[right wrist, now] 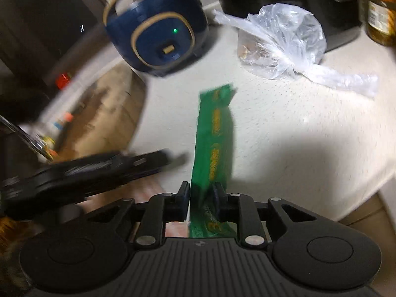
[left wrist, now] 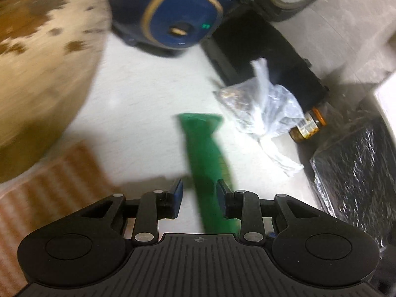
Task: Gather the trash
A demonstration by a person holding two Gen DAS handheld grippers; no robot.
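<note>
Between the right gripper's [right wrist: 200, 193] dark pads stands a long green wrapper [right wrist: 214, 133], pinched near its lower end and reaching toward 12 o'clock. Yellow print runs along its face, too blurred to read. Both pads press its sides, so the jaws stand narrow and closed on it.

In the left wrist view the left gripper [left wrist: 200, 193] is about half spread. The same wrapper [left wrist: 206, 153] passes through the gap, lying against the right-hand blue pad and clear of the left-hand one; whether it is really gripped there I cannot tell.

At 1 o'clock of the wrapper lies a knotted clear plastic bag [right wrist: 282, 42] with brownish scraps inside, resting on the white counter [right wrist: 297, 128]. A jar [left wrist: 308, 126] with an orange lid lies just beyond it, its label unreadable. A navy rice cooker [right wrist: 158, 32] with gold trim and a green light sits at 11 o'clock. No brand shows anywhere.

Bare counter lies to the right of the wrapper. The counter's edge curves away at 4 o'clock in the right view. A black-lined bin [left wrist: 354, 168] sits at 3 o'clock in the left view.
</note>
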